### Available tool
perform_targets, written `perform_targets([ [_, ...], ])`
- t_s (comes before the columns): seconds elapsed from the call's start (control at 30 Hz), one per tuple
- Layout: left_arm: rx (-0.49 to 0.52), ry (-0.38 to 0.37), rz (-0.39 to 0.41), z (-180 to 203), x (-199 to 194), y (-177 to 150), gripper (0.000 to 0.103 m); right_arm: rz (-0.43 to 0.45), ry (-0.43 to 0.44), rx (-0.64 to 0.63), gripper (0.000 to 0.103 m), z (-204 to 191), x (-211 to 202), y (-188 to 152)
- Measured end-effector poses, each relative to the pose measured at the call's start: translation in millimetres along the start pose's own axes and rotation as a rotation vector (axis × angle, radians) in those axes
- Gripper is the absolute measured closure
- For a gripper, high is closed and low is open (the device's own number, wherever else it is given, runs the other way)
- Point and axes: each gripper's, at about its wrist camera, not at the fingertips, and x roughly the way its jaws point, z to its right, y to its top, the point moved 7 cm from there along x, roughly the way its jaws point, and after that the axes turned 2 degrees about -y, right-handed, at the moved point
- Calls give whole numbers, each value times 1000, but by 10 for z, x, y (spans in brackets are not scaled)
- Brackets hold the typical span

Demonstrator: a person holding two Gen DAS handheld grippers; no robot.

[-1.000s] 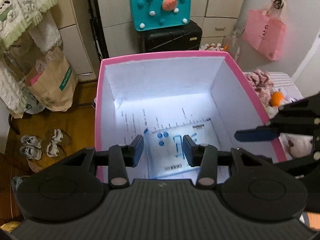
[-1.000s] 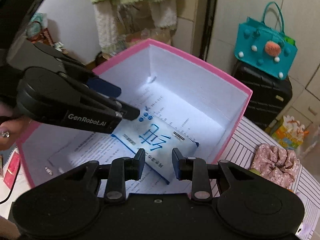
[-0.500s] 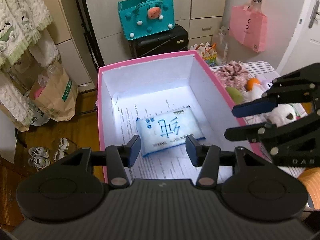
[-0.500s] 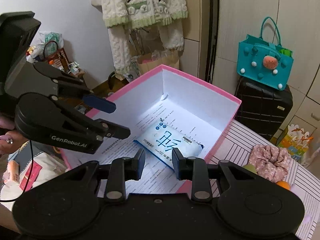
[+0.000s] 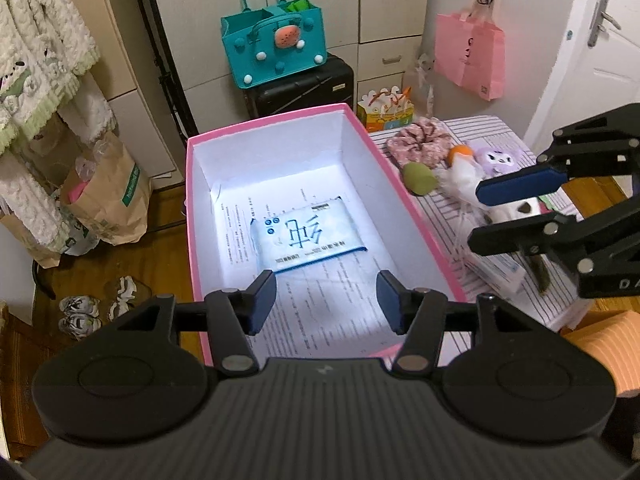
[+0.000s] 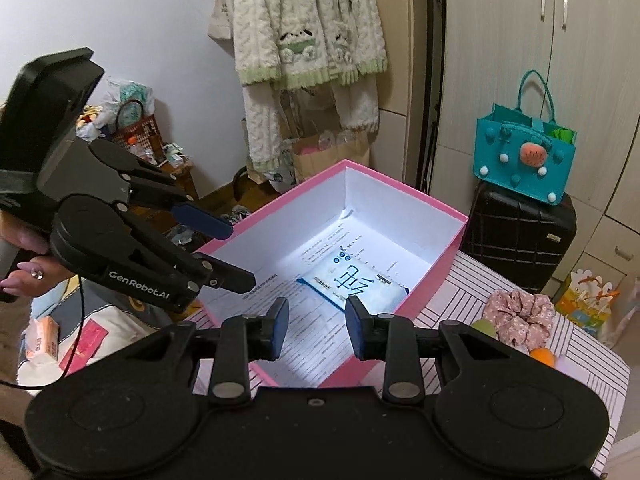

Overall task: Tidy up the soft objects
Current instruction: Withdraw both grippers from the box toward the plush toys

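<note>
Resting flat on the floor of a pink box (image 5: 404,200), a blue-and-white soft tissue pack (image 5: 306,238) lies on printed sheets of paper that line the bottom, roughly in the middle of the box. The box stands at the left edge of a striped worktop (image 5: 444,224), its open top facing up so soft things can be dropped in from above.

Both tools hang above the box, pointing down into it. The left tool (image 5: 326,300) has nothing between its blue pads, and its jaws are opening. The right tool (image 6: 316,320) is likewise empty, its jaws parted a little and opening slightly. Neither touches the pack, so it appears to be stored and released.

Along the far edge of the worktop, just beside the box's right wall, the remaining soft things wait in a loose cluster: a pink floral scrunchie (image 5: 420,144), a green soft piece (image 5: 418,178), an orange ball (image 5: 458,154), a purple plush owl (image 5: 494,160) and a white fluffy toy (image 5: 460,178). They sit close to the box, probably so each can be lifted in with a short reach. The right tool, nearer that cluster, seems best placed to fetch the next one.
</note>
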Motion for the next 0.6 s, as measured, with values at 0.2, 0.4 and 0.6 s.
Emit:
perform_targets([
  [0.2,34,-15,-7,223,-145,-118,43,17,10,1,64,-24,-274,-161],
  [0.4,85,-34,-25,481,-215,-218,40,14,-14,7,62,19,-485,-415],
  [0.6,135,-58,-30,759,-228,-302,38,-13,-34,37,61,116,-645,-753],
])
